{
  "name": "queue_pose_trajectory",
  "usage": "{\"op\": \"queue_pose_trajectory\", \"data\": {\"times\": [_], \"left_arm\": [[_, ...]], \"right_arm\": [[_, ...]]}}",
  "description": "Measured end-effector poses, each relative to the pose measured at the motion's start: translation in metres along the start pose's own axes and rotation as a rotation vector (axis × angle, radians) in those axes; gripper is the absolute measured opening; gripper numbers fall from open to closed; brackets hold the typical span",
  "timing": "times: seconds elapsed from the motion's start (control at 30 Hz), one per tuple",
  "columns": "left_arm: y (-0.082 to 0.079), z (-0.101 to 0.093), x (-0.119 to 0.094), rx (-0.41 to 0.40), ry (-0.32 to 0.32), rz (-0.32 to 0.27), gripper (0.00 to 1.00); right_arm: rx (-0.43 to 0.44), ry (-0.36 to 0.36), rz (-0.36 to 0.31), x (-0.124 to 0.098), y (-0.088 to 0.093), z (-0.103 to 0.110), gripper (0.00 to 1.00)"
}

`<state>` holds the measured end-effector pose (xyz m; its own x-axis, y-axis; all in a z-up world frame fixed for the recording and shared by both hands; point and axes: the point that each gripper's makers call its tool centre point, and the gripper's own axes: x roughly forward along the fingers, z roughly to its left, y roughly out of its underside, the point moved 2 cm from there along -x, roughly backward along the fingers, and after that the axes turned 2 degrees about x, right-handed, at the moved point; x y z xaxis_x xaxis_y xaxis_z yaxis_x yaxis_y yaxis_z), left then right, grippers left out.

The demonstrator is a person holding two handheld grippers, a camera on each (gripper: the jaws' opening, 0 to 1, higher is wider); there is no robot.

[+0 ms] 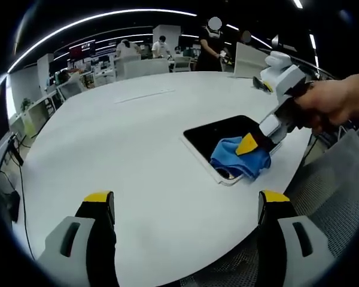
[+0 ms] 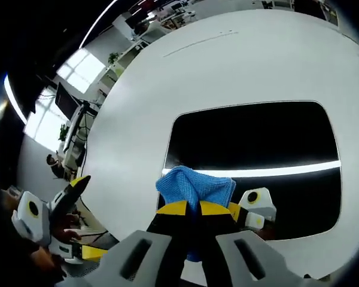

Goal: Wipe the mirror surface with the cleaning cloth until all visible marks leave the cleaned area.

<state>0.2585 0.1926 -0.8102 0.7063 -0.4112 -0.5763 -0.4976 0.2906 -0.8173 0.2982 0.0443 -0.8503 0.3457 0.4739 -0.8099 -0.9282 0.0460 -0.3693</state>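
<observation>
A dark rectangular mirror [image 1: 218, 133] [image 2: 251, 134] lies flat on the white table, reflecting a ceiling light strip. A blue cleaning cloth [image 1: 239, 156] [image 2: 194, 185] rests bunched on the mirror's near end. My right gripper [image 2: 194, 209] [image 1: 251, 143], held by a hand [image 1: 338, 101], is shut on the cloth and presses it against the glass. My left gripper [image 1: 185, 203] hovers open over bare table, well short of the mirror, with nothing between its yellow-tipped jaws. It also appears at the left of the right gripper view [image 2: 69, 194].
The round white table [image 1: 119, 143] stretches far behind the mirror. A mesh chair [image 1: 341, 185] stands at the table's right edge. Desks, screens and several people [image 1: 209, 45] fill the office beyond.
</observation>
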Motion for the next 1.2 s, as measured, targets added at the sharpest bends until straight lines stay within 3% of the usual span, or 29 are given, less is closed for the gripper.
{"op": "queue_pose_trajectory", "data": {"times": [0.4,0.63,0.83,0.93,1.2], "left_arm": [[0.002,-0.001,0.000,0.006,0.008,0.006,0.99],[0.001,0.001,-0.001,0.014,0.001,0.001,0.99],[0.000,0.003,-0.002,0.018,-0.006,-0.008,0.99],[-0.003,0.005,-0.003,0.063,-0.028,-0.012,0.99],[-0.002,0.006,0.001,0.036,-0.016,-0.012,0.99]], "right_arm": [[-0.082,-0.015,0.033,0.013,-0.002,0.021,0.00],[-0.059,-0.032,0.042,0.016,-0.004,0.020,0.00],[-0.077,-0.034,0.040,0.022,-0.016,0.022,0.00],[-0.172,-0.016,0.019,0.025,-0.026,0.019,0.00],[-0.151,-0.014,0.020,0.035,-0.056,0.011,0.00]]}}
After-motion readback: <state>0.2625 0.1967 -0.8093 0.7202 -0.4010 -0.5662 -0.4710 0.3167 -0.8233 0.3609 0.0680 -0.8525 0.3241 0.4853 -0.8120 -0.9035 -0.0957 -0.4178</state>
